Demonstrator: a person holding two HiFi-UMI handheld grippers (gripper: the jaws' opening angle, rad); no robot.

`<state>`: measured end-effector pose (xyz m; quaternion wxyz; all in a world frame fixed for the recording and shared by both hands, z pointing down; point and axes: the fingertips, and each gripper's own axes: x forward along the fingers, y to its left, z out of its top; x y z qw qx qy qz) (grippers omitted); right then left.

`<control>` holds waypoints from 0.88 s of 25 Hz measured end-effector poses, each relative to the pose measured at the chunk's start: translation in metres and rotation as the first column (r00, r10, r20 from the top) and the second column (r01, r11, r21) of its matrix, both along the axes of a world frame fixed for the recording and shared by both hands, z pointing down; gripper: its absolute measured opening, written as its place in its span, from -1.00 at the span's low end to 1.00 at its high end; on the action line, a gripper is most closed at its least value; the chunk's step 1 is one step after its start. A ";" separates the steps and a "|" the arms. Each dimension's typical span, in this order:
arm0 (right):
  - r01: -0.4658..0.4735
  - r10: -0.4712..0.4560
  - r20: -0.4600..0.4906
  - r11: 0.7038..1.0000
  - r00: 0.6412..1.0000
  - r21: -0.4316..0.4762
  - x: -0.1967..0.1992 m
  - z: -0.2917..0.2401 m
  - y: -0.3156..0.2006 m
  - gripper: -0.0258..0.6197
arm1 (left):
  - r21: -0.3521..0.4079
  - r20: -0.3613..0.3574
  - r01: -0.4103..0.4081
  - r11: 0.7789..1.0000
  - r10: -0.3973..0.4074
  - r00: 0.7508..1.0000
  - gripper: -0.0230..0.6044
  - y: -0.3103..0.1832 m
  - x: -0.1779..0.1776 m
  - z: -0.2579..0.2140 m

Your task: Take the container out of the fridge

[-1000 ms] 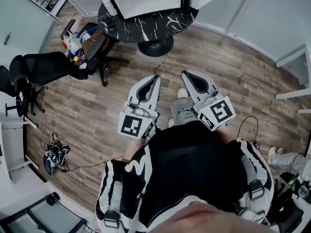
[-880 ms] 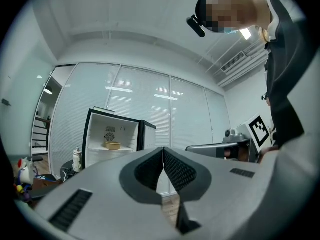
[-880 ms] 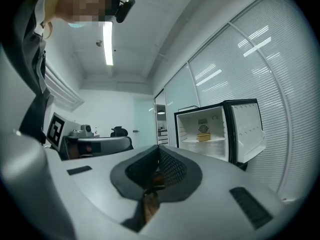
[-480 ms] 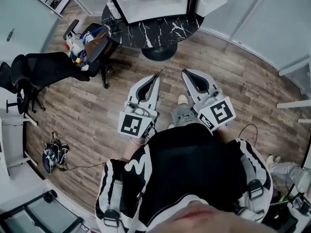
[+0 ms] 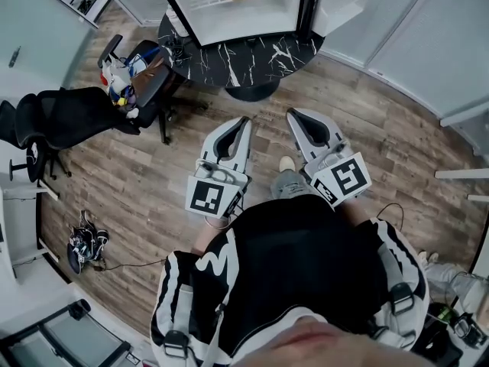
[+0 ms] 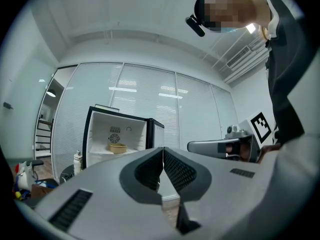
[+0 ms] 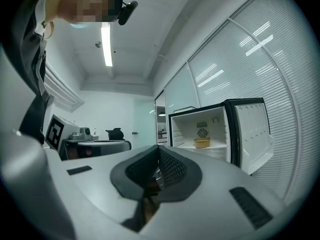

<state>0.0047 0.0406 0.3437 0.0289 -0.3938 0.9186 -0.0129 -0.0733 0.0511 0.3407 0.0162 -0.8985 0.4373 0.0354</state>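
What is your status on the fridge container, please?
Left gripper and right gripper shut, empty. Yellow container on shelf in the open fridge, untouched. Office chair stands left of the path.

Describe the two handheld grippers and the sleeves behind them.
The left gripper and the right gripper are matching light grey wedge-shaped shells that taper to a point, with black cut-outs on top. Their fingers are lined with dark cross-hatched pads. Each carries a white cube printed with black square markers. The person's sleeves are black with white wavy stripes.
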 end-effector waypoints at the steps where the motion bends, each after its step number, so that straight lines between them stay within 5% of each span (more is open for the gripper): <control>1: 0.002 -0.002 0.000 1.000 1.000 -0.001 0.000 0.000 -0.006 -0.89 | 0.000 0.000 0.002 1.000 -0.002 1.000 -0.90 -0.006 0.000 0.000; 22: 0.048 -0.048 0.006 0.999 0.999 -0.002 0.018 -0.011 -0.113 -0.89 | 0.004 -0.006 0.062 0.998 -0.062 0.998 -0.90 -0.109 0.016 -0.015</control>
